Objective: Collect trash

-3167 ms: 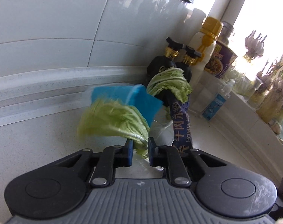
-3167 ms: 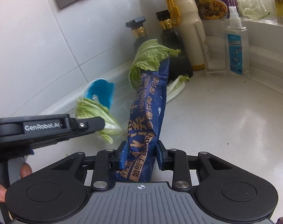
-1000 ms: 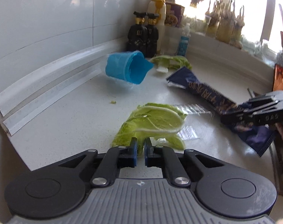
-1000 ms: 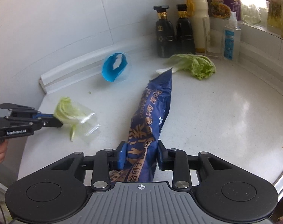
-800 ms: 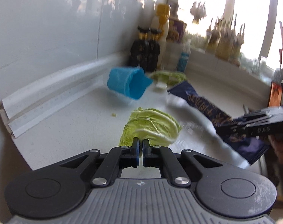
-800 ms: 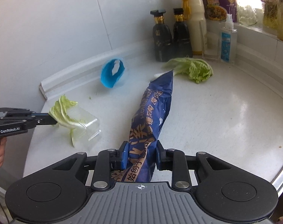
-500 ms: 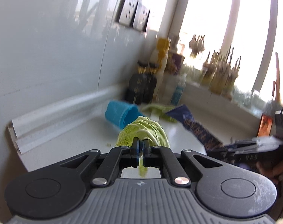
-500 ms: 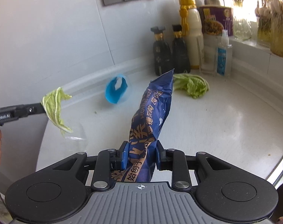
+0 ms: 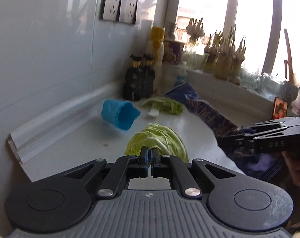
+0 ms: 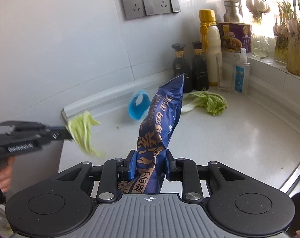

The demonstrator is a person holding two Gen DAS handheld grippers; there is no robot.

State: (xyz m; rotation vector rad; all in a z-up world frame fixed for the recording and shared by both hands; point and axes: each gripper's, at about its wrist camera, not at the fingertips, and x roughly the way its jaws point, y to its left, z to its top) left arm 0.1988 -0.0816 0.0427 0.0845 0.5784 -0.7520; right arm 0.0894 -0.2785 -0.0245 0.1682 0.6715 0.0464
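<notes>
Cabbage leaf (image 9: 157,140) lifted off counter; right view shows it dangling.

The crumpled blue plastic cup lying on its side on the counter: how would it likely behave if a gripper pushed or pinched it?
The crumpled blue plastic cup lies on its side on the white counter, so a push would probably roll or skid it. Its rim is already deformed, suggesting thin walls that would likely buckle when pinched. It probably weighs little.
</notes>
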